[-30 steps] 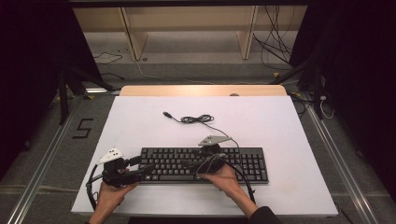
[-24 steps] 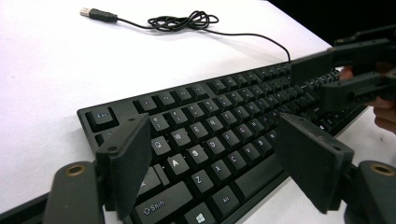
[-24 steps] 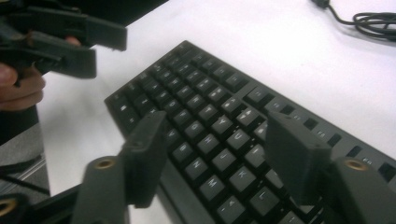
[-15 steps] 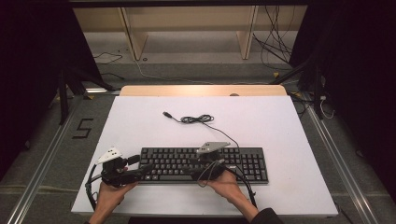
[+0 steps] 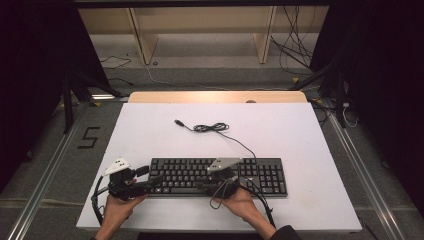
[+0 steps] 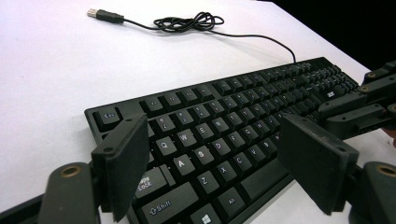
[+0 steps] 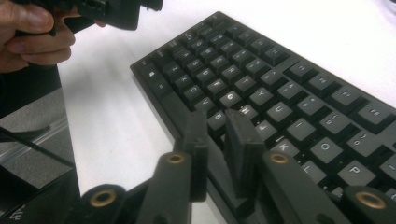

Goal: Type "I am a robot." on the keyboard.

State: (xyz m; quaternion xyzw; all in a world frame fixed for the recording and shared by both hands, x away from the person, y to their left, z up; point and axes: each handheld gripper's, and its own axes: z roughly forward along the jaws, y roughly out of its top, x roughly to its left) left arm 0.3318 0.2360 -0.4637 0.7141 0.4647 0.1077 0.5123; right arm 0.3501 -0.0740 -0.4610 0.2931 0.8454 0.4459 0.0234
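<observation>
White worktop carries the flat black plastic keyboard beneath both grippers, left gripper jaws spread wide above its left keys, right gripper jaws just narrowing, nothing between, risking stray keypresses.

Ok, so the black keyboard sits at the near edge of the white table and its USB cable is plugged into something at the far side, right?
Not quite. The keyboard does sit near the front of the white table, but its USB cable is not plugged in: the plug lies loose on the table beyond a small coil. The high view and the left gripper view both show it.
</observation>
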